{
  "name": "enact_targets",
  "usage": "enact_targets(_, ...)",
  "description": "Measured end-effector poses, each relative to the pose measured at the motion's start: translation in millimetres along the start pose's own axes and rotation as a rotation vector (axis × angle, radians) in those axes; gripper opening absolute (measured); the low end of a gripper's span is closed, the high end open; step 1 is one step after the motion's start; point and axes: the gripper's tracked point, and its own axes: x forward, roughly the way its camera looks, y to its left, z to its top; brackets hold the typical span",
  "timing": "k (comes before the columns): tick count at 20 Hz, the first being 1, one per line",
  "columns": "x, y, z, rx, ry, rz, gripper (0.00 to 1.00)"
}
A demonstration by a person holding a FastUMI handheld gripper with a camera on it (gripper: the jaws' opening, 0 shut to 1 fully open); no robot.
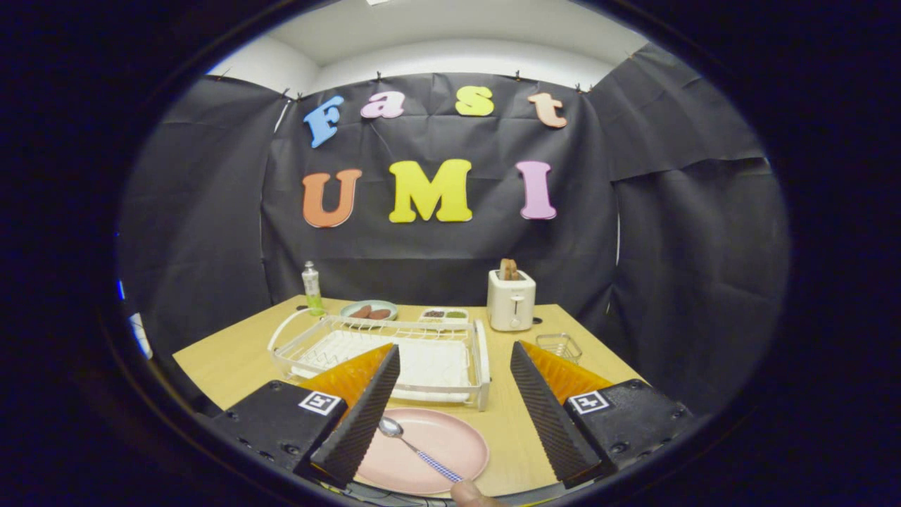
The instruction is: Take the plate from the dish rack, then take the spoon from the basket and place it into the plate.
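In front of the dish rack (383, 352), the spoon (415, 446) already lies in the plate (429, 451); gripper (454, 394) spread wide, empty; task looks finished.

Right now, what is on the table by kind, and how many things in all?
Plates: 2, the pink plate between the open claw fingers and a far plate with food
Spoon: 1, lying in the pink plate
Dish rack: 1
Wire basket: 1
Toaster: 1
Bottle: 1
Small divided tray: 1
Total: 8
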Motion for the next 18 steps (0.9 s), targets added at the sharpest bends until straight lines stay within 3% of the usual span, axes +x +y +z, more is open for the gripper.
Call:
enact_targets(4, -29, -21, 23, 0.074, -0.037, -0.065, 1.0)
enact_targets(18, -104, -19, 47, 0.028, -0.096, -0.006, 1.0)
